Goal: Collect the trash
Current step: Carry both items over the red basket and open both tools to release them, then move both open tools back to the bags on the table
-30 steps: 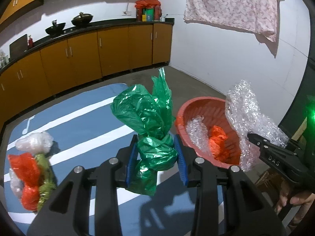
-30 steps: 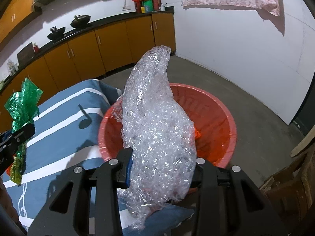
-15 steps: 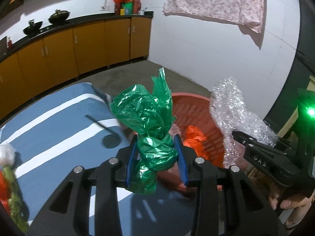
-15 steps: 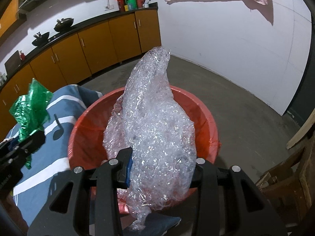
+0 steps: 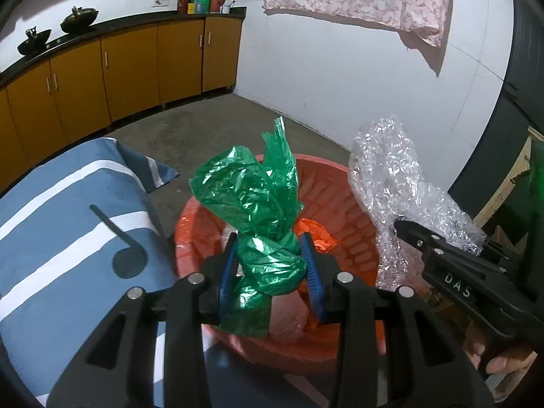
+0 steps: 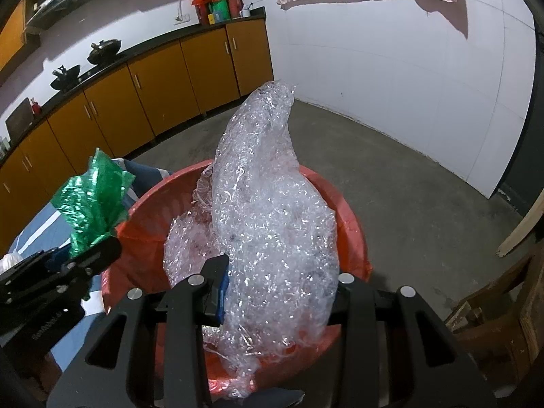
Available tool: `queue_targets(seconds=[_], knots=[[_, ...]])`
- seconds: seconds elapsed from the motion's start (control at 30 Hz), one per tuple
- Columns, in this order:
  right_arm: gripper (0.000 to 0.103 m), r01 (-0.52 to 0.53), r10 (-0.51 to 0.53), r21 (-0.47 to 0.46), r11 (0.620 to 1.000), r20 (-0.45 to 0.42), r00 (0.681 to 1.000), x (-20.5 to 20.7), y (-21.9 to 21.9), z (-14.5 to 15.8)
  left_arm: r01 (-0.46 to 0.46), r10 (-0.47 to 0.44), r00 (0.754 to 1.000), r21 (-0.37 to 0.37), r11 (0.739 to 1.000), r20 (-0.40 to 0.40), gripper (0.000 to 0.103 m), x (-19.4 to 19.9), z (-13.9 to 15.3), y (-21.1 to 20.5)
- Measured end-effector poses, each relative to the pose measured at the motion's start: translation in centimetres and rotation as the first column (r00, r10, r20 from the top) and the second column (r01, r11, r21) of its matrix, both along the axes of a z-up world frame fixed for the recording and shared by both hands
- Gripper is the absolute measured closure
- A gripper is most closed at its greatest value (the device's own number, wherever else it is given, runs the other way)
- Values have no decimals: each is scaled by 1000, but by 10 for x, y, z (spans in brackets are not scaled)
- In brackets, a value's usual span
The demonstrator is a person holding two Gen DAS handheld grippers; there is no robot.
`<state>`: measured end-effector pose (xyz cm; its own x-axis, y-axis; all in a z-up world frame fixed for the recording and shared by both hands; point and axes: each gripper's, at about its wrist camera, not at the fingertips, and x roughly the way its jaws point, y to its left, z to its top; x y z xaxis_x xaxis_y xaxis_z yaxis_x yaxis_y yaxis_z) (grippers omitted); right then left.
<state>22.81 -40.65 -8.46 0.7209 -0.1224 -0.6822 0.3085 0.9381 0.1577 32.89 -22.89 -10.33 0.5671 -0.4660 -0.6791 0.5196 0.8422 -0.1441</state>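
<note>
Basin has neared; bubble wrap hides its contents.

left wrist: close, angled down | right wrist: same | shared: red basin

Left claw: matte black plastic body, two forked arms, four round silver screw heads across the top, blue ribbed pads inside the fingers. Right claw: same black build, same four silver screws, one blue pad visible, the other hidden. From the left wrist view the right claw's black side shows small silver screws and white letters "DAS". Person's fingers wrap its handle at lower right; no sleeve visible.
</note>
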Motion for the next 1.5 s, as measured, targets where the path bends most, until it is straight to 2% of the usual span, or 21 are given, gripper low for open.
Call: queue_targets(seconds=[0.23,0.33,0.4,0.53,0.9,1.1,1.2,1.3,1.43,1.5], knots=[[65,-9,8,20,1000,32,999,-3,-5,2,20,-20,1000,-9,1000,-4,64,7,-3,-6],[64,-12,11,25,1000,33,999,-9,-7,-1,15,-15,1000,-10,1000,-2,54,7,-4,-2],[58,-11,10,23,1000,31,999,-10,-8,-3,13,-13,1000,-14,1000,-9,52,8,-5,-1],[53,-11,10,29,1000,36,999,-15,-10,-4,5,-5,1000,-11,1000,-11,50,8,-6,0],[51,-17,17,13,1000,42,999,-17,-3,7,-90,90,996,-4,996,19,41,-1,7,35],[31,-35,36,-26,999,63,997,-26,21,16,-162,162,985,8,987,56,36,-25,21,76],[25,-75,77,-31,997,78,994,-30,41,21,-212,210,973,10,977,92,31,-44,32,107],[24,-130,132,-37,991,86,987,-32,66,26,-271,268,955,1,963,123,27,-63,44,142],[24,-231,234,-36,972,97,967,-31,111,33,-378,374,913,-9,926,164,26,-92,60,198],[24,-286,288,-35,958,101,952,-31,138,36,-434,428,884,-11,901,189,23,-106,66,227]])
